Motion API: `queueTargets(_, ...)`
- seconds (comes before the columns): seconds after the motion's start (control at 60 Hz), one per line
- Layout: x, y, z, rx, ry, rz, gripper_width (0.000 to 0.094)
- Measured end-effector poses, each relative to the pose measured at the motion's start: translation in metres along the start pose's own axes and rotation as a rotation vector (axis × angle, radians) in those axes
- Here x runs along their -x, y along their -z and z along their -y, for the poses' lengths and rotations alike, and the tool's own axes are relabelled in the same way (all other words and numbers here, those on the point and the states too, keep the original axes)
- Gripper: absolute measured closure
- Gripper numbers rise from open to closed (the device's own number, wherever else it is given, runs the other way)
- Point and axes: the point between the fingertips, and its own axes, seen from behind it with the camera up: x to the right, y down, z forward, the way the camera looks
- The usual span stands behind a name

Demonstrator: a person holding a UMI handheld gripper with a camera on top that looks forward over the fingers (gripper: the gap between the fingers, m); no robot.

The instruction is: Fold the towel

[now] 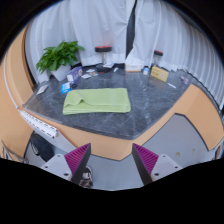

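Nearest, the claw [112, 160] hangs open and empty, its purple pads [78, 160] spread apart, held back short of the table [150, 105] edge, probably lining up an approach. Well beyond them the green towel [97, 100] lies flat on the dark table, already doubled it seems, its long axis running crosswise to the fingers, near a potted plant [58, 56]

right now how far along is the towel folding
Looks done: the green towel lies as a neat flat rectangle on the dark table, possibly folded at least once. In hand: nothing; the gripper is open, short of the table. Left: any further fold, which I cannot judge from here.
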Motion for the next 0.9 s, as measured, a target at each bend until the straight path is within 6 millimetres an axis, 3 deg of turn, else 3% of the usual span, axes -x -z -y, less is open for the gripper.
queueTargets(0.067, 0.049, -0.029, 0.0, -0.007, 0.008, 0.054, 0.0086)
queueTargets(0.133, 0.101, -0.059, 0.016, -0.039, 0.02, 0.105, 0.0091)
queueTargets(0.317, 0.224, -0.142, 0.098, -0.151, 0.06, 0.179, 0.0087)
queueTargets(0.4, 0.26, -0.179, 0.134, -0.181, 0.064, 0.18, 0.0086)
queueTargets(0.533, 0.279, -0.243, 0.168, -0.189, 0.084, 0.126, 0.0085)
queueTargets(0.7, 0.269, -0.312, 0.161, -0.122, 0.067, 0.024, 0.0122)
queueTargets(0.75, 0.263, -0.317, 0.167, -0.152, 0.091, -0.005, 0.0217)
queueTargets(0.8, 0.254, -0.32, 0.164, -0.153, 0.152, -0.05, 0.0384)
queueTargets(0.867, 0.258, -0.323, 0.168, -0.177, 0.213, -0.054, 0.0582)
queueTargets(0.9, 0.258, -0.324, 0.169, -0.185, 0.232, -0.053, 0.0635)
